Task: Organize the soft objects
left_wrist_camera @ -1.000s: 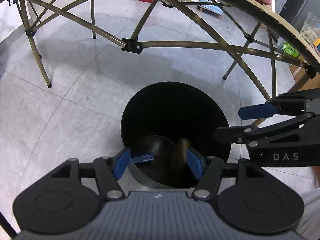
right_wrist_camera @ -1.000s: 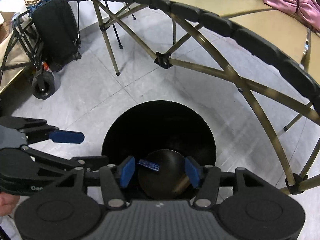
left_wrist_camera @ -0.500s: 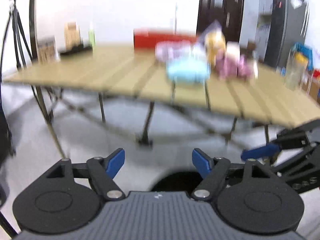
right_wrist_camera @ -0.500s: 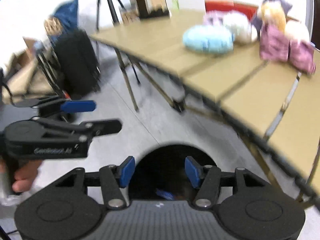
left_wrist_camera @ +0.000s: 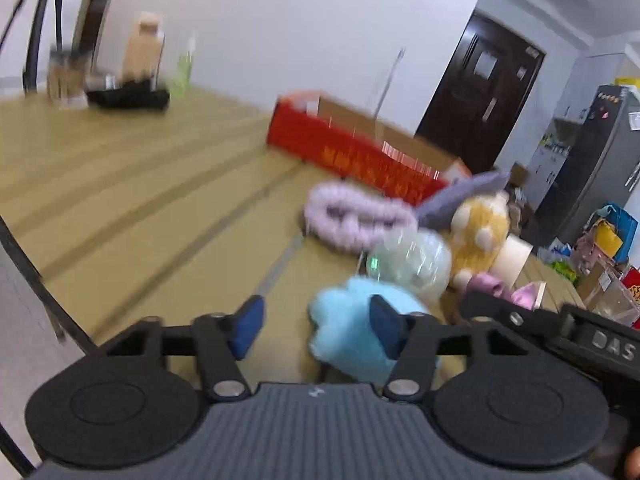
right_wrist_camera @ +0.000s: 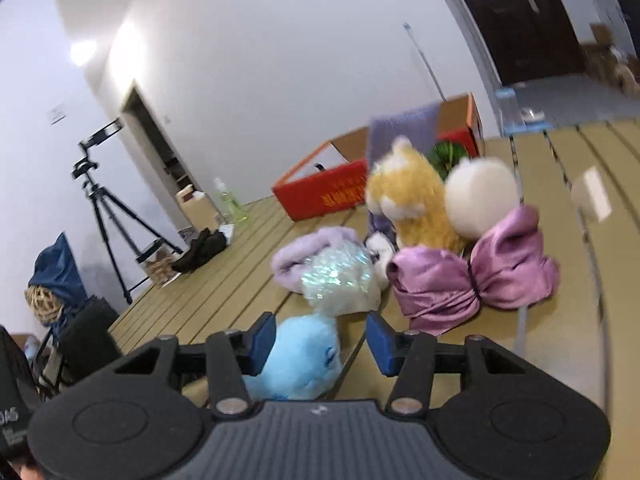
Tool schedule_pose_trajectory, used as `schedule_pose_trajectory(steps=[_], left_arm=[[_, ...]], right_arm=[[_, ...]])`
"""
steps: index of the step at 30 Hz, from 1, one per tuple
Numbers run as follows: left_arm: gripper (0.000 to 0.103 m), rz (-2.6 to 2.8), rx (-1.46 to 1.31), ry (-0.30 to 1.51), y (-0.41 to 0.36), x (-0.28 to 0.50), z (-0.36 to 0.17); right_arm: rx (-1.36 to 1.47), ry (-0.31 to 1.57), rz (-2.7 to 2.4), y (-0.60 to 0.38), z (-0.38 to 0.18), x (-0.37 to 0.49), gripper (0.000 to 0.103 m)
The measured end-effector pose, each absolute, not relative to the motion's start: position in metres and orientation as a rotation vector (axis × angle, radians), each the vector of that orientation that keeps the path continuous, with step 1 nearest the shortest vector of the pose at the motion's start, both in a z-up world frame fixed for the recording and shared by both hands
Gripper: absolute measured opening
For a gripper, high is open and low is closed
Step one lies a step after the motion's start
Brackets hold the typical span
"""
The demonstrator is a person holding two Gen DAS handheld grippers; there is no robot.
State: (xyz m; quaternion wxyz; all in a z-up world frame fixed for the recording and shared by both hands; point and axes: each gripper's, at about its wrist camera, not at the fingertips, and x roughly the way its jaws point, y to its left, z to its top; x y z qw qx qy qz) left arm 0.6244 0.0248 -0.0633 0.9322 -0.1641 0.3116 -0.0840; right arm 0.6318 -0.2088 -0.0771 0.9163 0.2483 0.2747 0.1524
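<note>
Soft things are heaped on the tan slatted table (left_wrist_camera: 120, 200). Nearest is a light blue plush (left_wrist_camera: 344, 336) (right_wrist_camera: 300, 356), then an iridescent sequin ball (left_wrist_camera: 412, 264) (right_wrist_camera: 340, 280), a lilac fluffy ring (left_wrist_camera: 352, 216) (right_wrist_camera: 304, 252), a yellow plush dog (left_wrist_camera: 480, 228) (right_wrist_camera: 408, 196), a cream ball (right_wrist_camera: 480, 196) and a shiny purple bow (right_wrist_camera: 472, 276). My left gripper (left_wrist_camera: 316, 330) is open, with the blue plush just beyond its right finger. My right gripper (right_wrist_camera: 322, 340) is open above the blue plush, its body (left_wrist_camera: 560, 340) at the right of the left wrist view.
A red cardboard box (left_wrist_camera: 360, 152) (right_wrist_camera: 328, 188) stands behind the heap. A black item and bottles (left_wrist_camera: 128, 92) sit at the table's far left end. A tripod (right_wrist_camera: 104, 208) and black luggage (right_wrist_camera: 84, 344) stand off the table's left side. A fridge (left_wrist_camera: 592, 160) is at right.
Both grippers rose from over the black bin on the floor up to table height and swung toward the heap of soft things. Both stayed open and empty.
</note>
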Motion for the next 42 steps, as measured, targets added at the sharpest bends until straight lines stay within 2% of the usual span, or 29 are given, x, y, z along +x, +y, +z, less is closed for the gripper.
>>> schedule_pose_trajectory(steps=[2,4,8,9,12,15,22,29,36,42], left_arm=[[0.054,-0.178,-0.377,0.630,0.025,0.624,-0.065],[0.048,-0.208,-0.397,0.635,0.030,0.621,-0.066],[0.047,-0.246,-0.480,0.654,0.044,0.621,-0.074],[0.044,-0.256,-0.506,0.656,0.047,0.620,-0.076],[0.029,-0.291,-0.569,0.646,0.049,0.615,-0.079],[0.024,-0.297,-0.520,0.630,0.041,0.605,-0.073],[0.023,-0.349,-0.497,0.599,0.039,0.566,-0.059],[0.023,-0.404,-0.506,0.554,0.040,0.483,-0.045],[0.023,-0.427,-0.462,0.601,0.033,0.423,-0.067],[0.023,-0.424,-0.442,0.703,0.034,0.434,-0.092]], right_arm=[[0.549,0.610,0.325,-0.208,-0.088,0.644,0.043],[0.551,0.631,0.339,-0.201,-0.094,0.650,0.041],[0.620,0.640,0.373,-0.198,-0.106,0.651,0.034],[0.627,0.644,0.373,-0.198,-0.107,0.650,0.033],[0.598,0.635,0.373,-0.195,-0.104,0.642,0.032],[0.539,0.616,0.376,-0.193,-0.100,0.626,0.031],[0.541,0.619,0.426,-0.203,-0.079,0.583,0.028],[0.497,0.599,0.525,-0.212,-0.063,0.505,0.028],[0.423,0.668,0.589,-0.217,-0.086,0.449,0.028],[0.387,0.779,0.582,-0.206,-0.110,0.455,0.028]])
